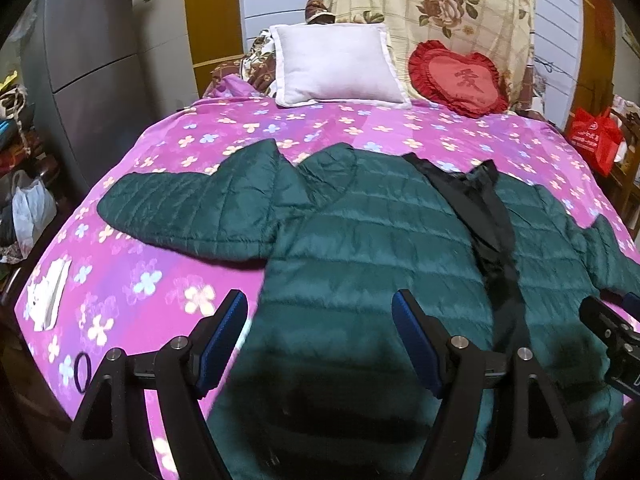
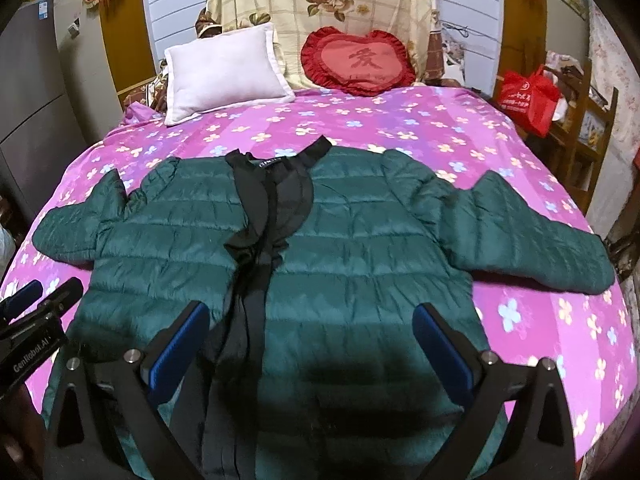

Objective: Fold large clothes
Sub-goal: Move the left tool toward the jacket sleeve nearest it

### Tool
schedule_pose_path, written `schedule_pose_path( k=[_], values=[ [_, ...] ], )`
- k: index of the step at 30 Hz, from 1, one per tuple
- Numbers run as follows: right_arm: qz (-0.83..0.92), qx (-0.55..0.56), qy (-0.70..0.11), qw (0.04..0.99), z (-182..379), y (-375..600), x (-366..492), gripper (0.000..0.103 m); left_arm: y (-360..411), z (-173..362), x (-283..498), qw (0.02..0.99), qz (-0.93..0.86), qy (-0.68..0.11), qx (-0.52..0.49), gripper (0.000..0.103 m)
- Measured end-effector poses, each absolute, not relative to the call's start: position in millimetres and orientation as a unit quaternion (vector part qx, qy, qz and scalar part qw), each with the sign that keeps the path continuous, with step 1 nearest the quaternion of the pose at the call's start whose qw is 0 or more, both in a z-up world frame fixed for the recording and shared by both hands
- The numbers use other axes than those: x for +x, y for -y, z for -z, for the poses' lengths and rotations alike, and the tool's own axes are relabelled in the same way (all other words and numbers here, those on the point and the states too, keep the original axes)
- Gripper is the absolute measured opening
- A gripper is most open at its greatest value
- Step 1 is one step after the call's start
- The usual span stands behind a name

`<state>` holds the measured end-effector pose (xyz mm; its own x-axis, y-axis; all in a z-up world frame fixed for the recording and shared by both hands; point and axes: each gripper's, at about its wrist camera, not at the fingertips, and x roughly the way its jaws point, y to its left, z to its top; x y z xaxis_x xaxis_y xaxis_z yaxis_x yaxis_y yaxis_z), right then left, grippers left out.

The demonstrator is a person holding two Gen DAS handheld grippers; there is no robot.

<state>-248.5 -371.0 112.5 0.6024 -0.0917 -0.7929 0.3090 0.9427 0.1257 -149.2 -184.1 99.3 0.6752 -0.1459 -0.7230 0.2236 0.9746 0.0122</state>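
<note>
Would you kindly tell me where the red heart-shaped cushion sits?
The red heart-shaped cushion leans at the head of the bed, right of the white square pillow, beyond the green quilted jacket.

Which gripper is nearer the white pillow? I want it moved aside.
Left. The left gripper hangs over the jacket's side below the white pillow; the right gripper sits farther across.

We are looking at a bed under a pink flowered cover filling the middle of both frames. A white pillow and a red heart cushion are leaning against a rose-print cloth at top centre. A grey cabinet is standing upper left, wooden shelves at right.
</note>
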Motion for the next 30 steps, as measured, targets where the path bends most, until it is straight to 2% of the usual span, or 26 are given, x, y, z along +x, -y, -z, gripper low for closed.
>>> schedule_pose_path(
  k=[30],
  values=[
    [0.085, 0.125, -0.476, 0.867, -55, 363, -129, 0.103, 112, -68, -6, 0.913, 0.016, -0.407, 0.02, 0.059]
  ],
)
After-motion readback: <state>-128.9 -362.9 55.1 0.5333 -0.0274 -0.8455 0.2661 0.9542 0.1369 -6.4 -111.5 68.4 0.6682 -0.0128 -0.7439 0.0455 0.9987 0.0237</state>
